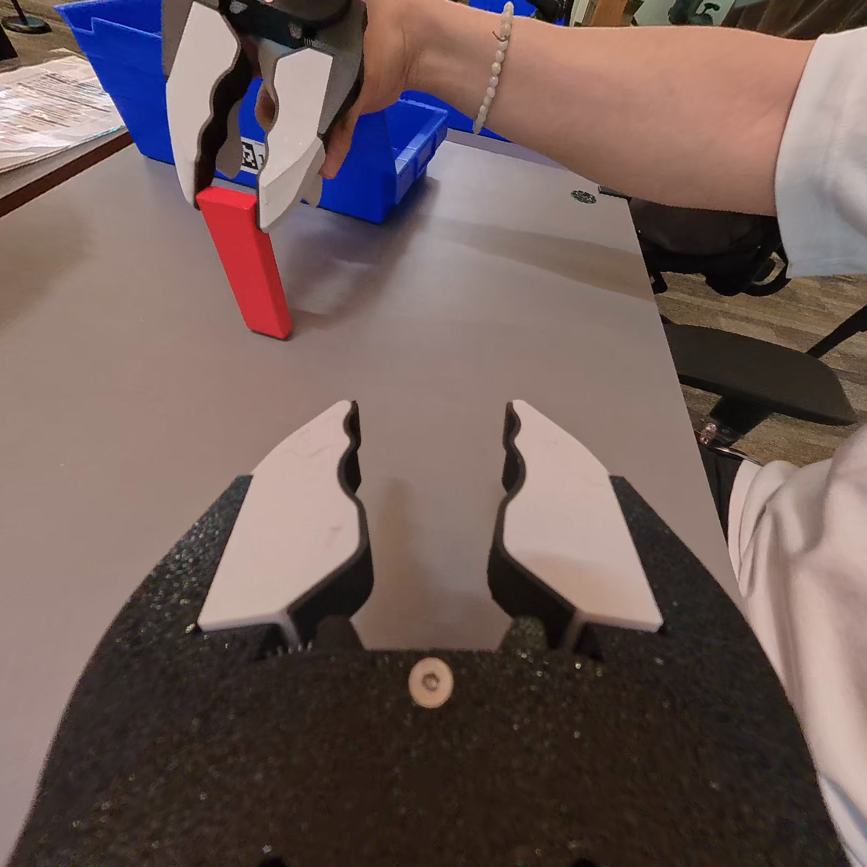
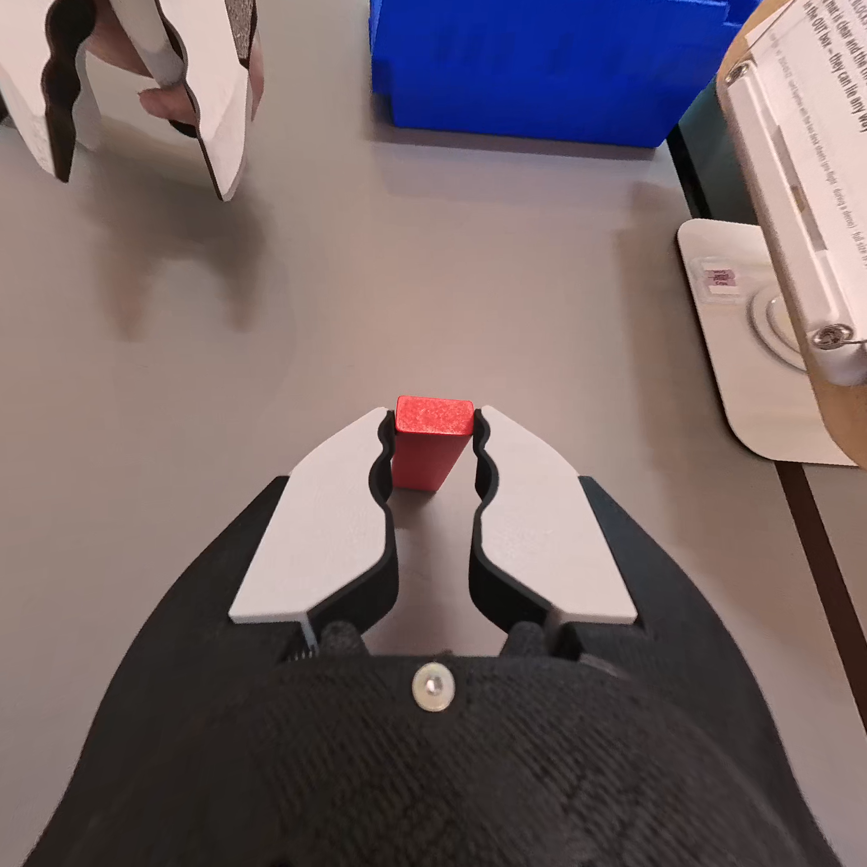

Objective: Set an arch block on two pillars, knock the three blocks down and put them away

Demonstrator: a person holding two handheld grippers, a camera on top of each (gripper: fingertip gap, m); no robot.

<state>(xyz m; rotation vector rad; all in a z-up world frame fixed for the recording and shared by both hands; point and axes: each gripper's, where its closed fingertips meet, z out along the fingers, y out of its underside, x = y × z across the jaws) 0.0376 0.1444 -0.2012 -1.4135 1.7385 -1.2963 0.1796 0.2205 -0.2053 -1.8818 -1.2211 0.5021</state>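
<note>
The right gripper pinches the top end of a red block, which stands tilted with its lower end on the grey table, near the blue bin. The left gripper, well apart from the block, hovers with fingers spread, holding nothing.

We note each gripper: black speckled body, pale grey fingers with wavy black pads, one pale centre screw. Sleeve white; wrist carries a pale beaded bracelet.
</note>
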